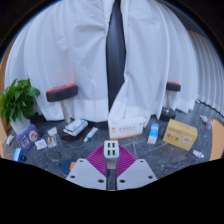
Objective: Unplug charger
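Observation:
My gripper [111,153] is shut on a small white charger [111,149]. Both pink pads [97,159] press on its sides. The charger's face, with small dark slots, points up toward me. It sits at the fingertips, above the grey table [120,145]. No socket or cable shows on it. A white and dark block that may be a power strip [75,127] lies on the table beyond the fingers to the left.
A white box [128,128], a blue-white carton [153,132] and a cardboard box [181,134] stand beyond the fingers to the right. Small packets [27,135] and a potted plant [18,98] are at the left. A stool [62,93] and a white curtain [75,50] are behind.

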The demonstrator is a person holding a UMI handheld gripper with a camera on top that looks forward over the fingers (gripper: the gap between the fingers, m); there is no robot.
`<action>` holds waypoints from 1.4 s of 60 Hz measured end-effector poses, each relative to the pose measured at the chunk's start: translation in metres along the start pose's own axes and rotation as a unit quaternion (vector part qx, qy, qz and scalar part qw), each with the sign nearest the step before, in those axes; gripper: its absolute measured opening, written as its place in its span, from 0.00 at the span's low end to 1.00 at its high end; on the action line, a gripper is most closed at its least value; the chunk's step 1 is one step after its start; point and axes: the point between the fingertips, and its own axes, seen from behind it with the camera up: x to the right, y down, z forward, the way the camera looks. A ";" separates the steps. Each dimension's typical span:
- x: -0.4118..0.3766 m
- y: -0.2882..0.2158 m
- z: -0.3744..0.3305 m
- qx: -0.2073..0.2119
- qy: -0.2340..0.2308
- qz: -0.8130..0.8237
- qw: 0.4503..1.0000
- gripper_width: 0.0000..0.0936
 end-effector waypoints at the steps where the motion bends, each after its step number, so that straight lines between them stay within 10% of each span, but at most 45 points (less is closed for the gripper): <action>1: 0.005 0.010 0.003 -0.008 -0.001 0.002 1.000 0.10; 18: 0.057 0.105 0.035 -0.095 -0.045 0.068 0.992 0.23; 34: 0.118 0.101 0.024 -0.110 0.015 -0.008 0.994 0.90; 84: 0.034 0.090 -0.349 -0.085 0.060 -0.058 0.993 0.91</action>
